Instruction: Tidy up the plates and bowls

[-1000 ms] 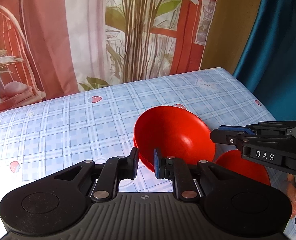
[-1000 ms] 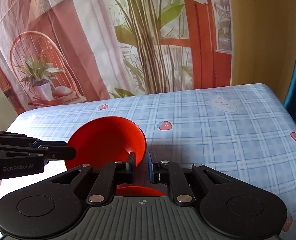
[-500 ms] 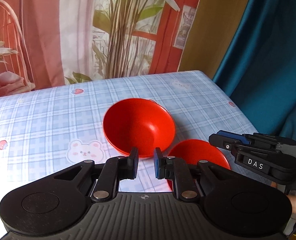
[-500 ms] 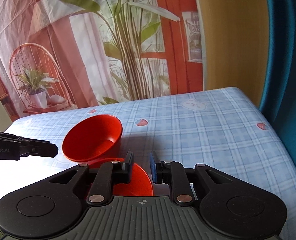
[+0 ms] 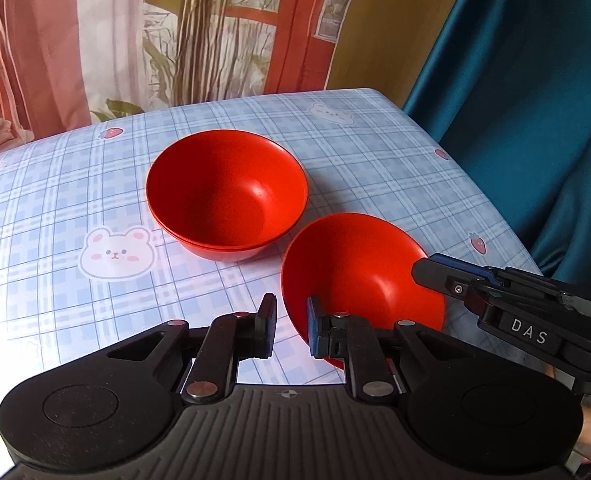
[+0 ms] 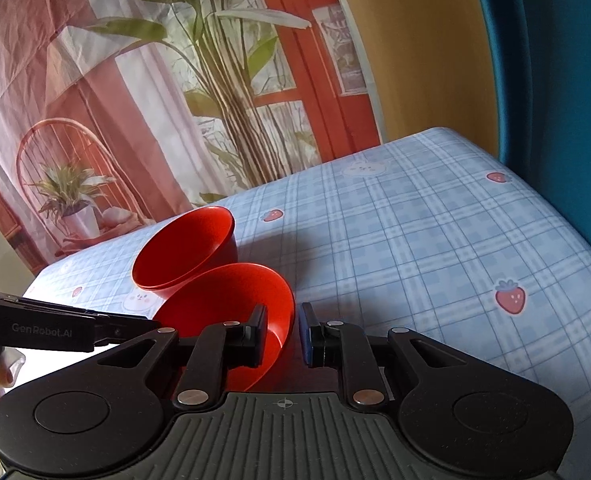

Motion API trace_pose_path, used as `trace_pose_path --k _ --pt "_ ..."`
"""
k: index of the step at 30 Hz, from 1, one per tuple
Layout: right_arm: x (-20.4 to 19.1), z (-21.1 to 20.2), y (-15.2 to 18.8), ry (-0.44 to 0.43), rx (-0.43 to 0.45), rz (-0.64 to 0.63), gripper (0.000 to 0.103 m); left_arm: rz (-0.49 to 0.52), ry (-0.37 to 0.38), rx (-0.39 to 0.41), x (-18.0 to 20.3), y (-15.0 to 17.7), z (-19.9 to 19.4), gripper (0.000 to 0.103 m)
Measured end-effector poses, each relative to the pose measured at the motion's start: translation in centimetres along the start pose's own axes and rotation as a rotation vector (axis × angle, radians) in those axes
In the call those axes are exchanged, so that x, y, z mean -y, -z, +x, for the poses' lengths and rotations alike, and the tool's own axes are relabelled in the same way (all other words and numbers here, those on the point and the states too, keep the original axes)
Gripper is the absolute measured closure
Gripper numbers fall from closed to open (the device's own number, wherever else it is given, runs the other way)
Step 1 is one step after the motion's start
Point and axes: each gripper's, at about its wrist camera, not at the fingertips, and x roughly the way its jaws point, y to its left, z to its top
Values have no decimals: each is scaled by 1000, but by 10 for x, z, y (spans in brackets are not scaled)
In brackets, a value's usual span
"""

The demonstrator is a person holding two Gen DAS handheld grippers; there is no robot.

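Note:
Two red bowls nested as a stack sit on the checked tablecloth, also seen in the right wrist view. A single red bowl is tilted just right of my left gripper, whose jaws are slightly apart with the bowl's near rim at the right finger. In the right wrist view this bowl has its right rim in the gap of my right gripper, whose jaws also stand a little apart. The right gripper shows in the left wrist view at the bowl's right rim.
The table has a blue checked cloth with bear and strawberry prints. Its right edge drops off beside a teal curtain. A printed backdrop hangs behind the far edge.
The left gripper has let go of the bowl it carried, which now rests nested in the stack on the table. The left gripper has drawn back toward the single bowl. The right gripper holds near that bowl's rim.

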Motion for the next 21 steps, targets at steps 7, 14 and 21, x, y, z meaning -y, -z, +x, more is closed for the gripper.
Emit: trace_pose_path --k 7,14,21 --pt "1 -1 5 1 -2 16 88 16 13 0 4 3 2 86" --pt "-1 -9 0 -6 31 20 88 48 20 22 7 4 -9 86" --pt "-12 -16 -15 3 86 -11 88 52 12 78 11 -5 -22 86"
